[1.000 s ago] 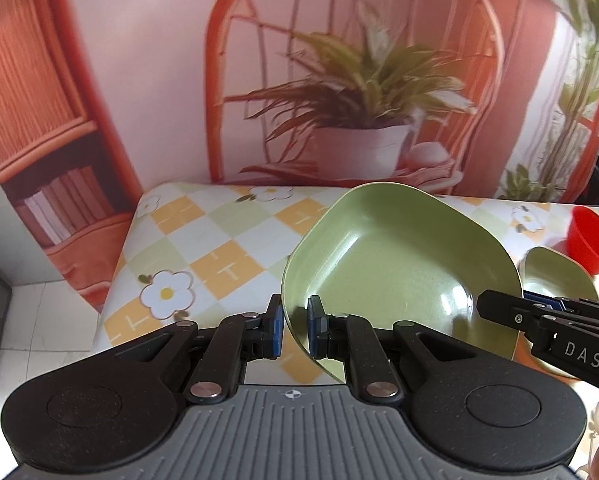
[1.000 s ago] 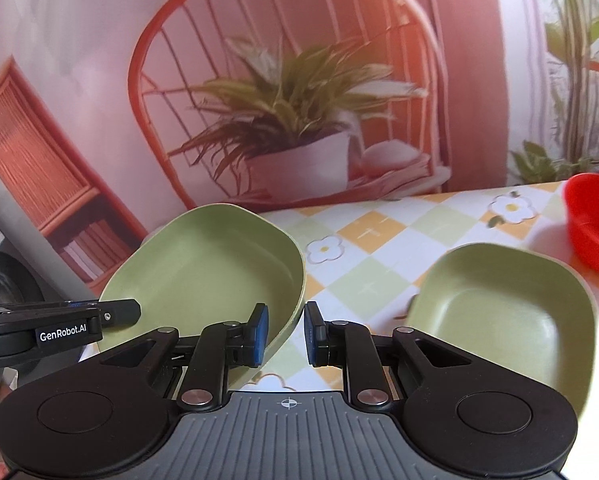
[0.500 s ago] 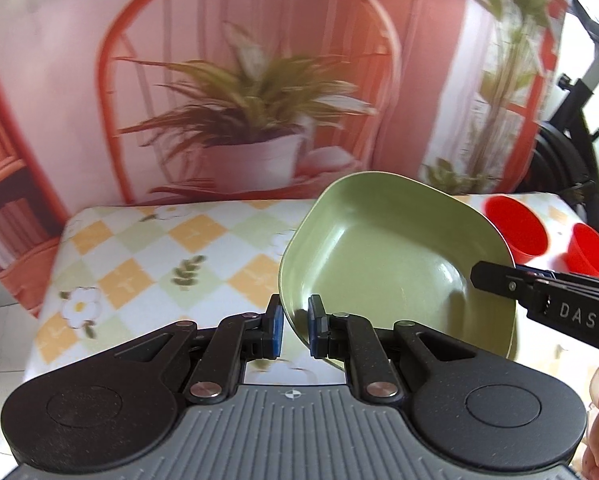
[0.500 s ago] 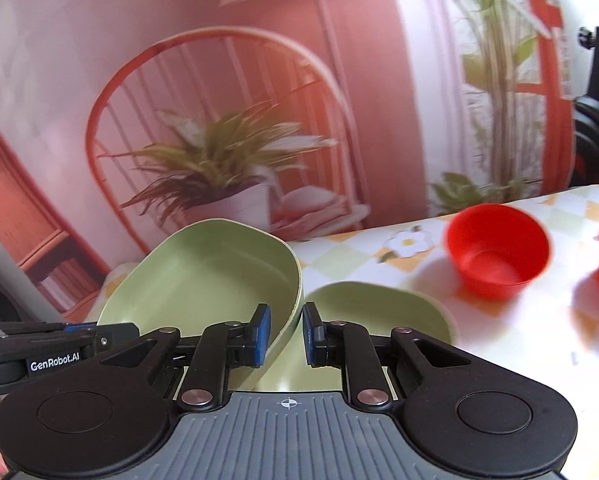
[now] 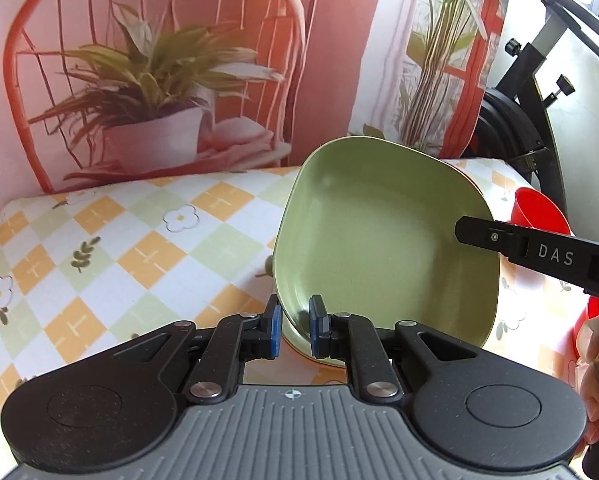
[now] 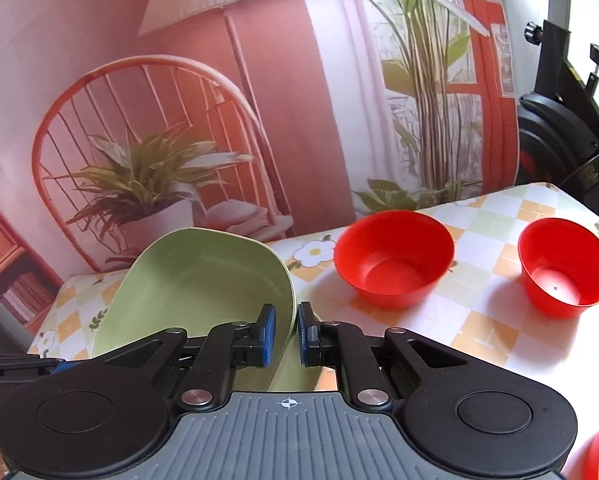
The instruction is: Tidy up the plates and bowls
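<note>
Left wrist view gives me the widest thing first: the checkered tablecloth (image 5: 111, 248) with its orange squares and white flowers, running back to a printed backdrop (image 5: 147, 92) of a chair and potted plant. An exercise bike (image 6: 571, 120) stands at the far right, past the table's end.

Next down in size is the green plate (image 5: 383, 240), which I have lifted and tilted above the cloth, its hollow turned toward the left camera. My left gripper (image 5: 293, 330) pinches its near rim, the blue pads closed on either side of the edge. My right gripper (image 6: 286, 334) clamps the opposite rim, fingers closed on it too; in the right wrist view the plate (image 6: 203, 280) leans off to the left. A sliver of green shows just below the right fingers, but I cannot tell what it is.

Smaller again, two red bowls sit upright on the cloth to the right, apart from each other: the nearer bowl (image 6: 393, 258) and the farther-right bowl (image 6: 565, 266). A hand (image 5: 597, 364) shows at the left view's right edge.
</note>
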A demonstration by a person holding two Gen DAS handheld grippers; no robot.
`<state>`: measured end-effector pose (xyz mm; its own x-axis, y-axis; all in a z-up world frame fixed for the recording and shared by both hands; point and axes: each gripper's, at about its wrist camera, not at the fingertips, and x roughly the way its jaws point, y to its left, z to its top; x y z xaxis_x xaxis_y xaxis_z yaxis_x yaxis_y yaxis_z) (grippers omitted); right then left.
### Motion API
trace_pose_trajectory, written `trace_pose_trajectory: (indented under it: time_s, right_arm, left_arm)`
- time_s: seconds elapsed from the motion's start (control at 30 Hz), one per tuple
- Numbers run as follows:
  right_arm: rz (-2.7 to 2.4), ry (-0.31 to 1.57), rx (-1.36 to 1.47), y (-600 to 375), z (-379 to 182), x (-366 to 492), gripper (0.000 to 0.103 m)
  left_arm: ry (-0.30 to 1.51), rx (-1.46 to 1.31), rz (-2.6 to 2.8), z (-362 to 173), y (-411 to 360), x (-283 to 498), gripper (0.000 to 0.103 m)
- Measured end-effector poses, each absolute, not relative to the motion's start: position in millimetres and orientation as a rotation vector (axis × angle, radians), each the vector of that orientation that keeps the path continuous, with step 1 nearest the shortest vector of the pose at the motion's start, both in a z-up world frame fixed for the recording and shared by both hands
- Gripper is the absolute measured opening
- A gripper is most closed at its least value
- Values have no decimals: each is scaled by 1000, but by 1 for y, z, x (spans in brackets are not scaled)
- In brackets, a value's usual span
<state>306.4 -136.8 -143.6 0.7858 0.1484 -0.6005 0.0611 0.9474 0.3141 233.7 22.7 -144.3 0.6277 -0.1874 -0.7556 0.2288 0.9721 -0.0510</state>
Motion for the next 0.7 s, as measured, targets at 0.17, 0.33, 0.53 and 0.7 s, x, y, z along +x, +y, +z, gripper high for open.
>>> trace_pose_trajectory:
  time_s: [0.17,0.33,0.53,0.7]
  right_arm:
    - [48,683,339,-142,-154,314,11]
    - [43,701,331,-145,-161,325,11]
    - [45,723,337,-147,-168,333,11]
    - [44,739,354,-148,-174,337,11]
  left_arm:
    - [874,56,-236,-153,18,239,15]
    - [890,58,-237,-160,15,245,15]
    - [907,59,-239,-165,13,248,16]
    - [920,57,-237,-169,13,248,16]
